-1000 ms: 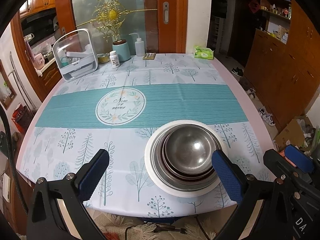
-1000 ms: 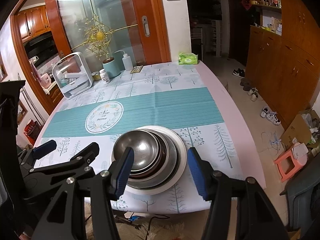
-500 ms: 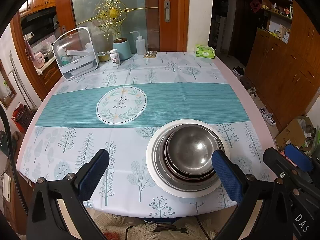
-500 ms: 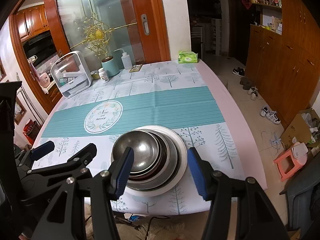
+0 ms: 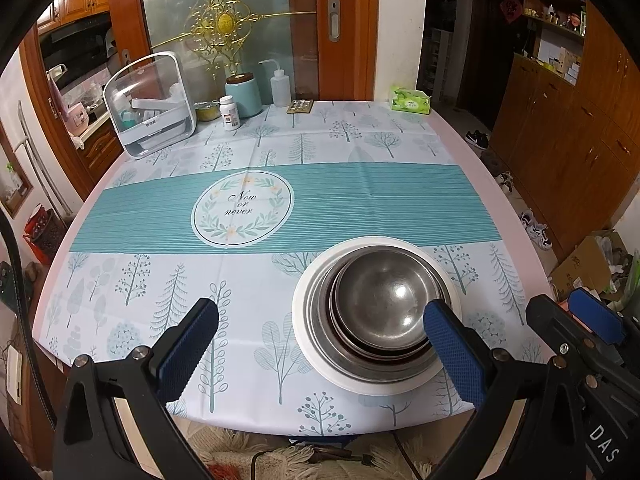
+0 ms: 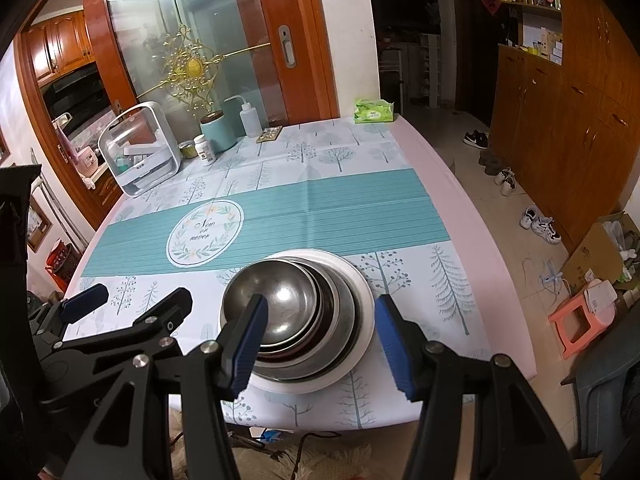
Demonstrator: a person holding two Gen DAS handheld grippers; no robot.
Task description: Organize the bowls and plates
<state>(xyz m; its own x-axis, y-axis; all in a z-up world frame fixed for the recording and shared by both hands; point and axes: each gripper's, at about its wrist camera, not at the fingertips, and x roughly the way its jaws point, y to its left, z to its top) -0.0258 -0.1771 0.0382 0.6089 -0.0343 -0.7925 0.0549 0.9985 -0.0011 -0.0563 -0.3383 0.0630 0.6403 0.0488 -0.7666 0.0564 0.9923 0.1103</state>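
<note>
- Nothing has shifted since earlier: both grippers hover, jaws apart and empty.
- Nested steel bowls (image 5: pixel 384 308) sit on a white plate (image 5: pixel 304 340) at the table's near edge.
- Right gripper (image 6: pixel 320 340) is nearer, the stack directly ahead; left gripper (image 5: pixel 320 348) has it off to its right.

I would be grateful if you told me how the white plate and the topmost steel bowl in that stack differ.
The white plate is matte white; the topmost steel bowl is shiny grey metal. The white plate is shallow and the widest piece, while the topmost steel bowl is deeper and narrower. The white plate lies at the bottom on the tablecloth; the topmost steel bowl sits highest. Both are round, upright and nested in one stack.
</note>
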